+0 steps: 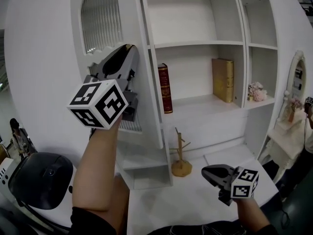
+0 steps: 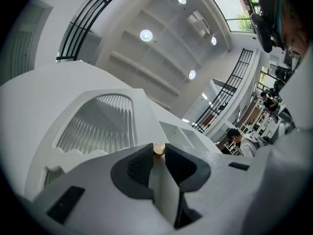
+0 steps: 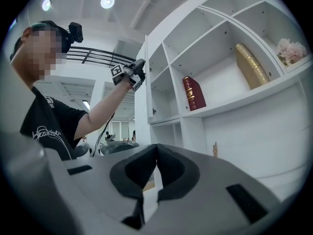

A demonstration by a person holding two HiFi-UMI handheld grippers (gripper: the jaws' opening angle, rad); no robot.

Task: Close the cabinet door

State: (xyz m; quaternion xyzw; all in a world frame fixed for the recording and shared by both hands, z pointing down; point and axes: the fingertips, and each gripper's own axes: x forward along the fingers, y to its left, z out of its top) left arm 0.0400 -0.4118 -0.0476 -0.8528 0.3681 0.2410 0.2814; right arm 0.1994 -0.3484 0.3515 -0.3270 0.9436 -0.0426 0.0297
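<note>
The white cabinet door (image 1: pixel 110 18), with an arched ribbed glass pane, stands swung out to the left of the open shelves. My left gripper (image 1: pixel 128 50) is raised against the door's free edge. In the left gripper view the left gripper (image 2: pixel 159 150) is shut on the door (image 2: pixel 95 124): the door's edge runs between the pads and a small round knob (image 2: pixel 159 149) sits at the tips. My right gripper (image 1: pixel 208 172) hangs low at the right, clear of the cabinet. In its own view the right gripper (image 3: pixel 156 150) is shut with nothing between the jaws.
The shelves hold a red book (image 1: pixel 165 88), a gold book (image 1: pixel 223 80) and pink flowers (image 1: pixel 257 92). A small wooden stand (image 1: pixel 181 156) sits on the lower ledge. A black rounded seat (image 1: pixel 41 180) is at the lower left, and an oval mirror (image 1: pixel 297 80) at the right.
</note>
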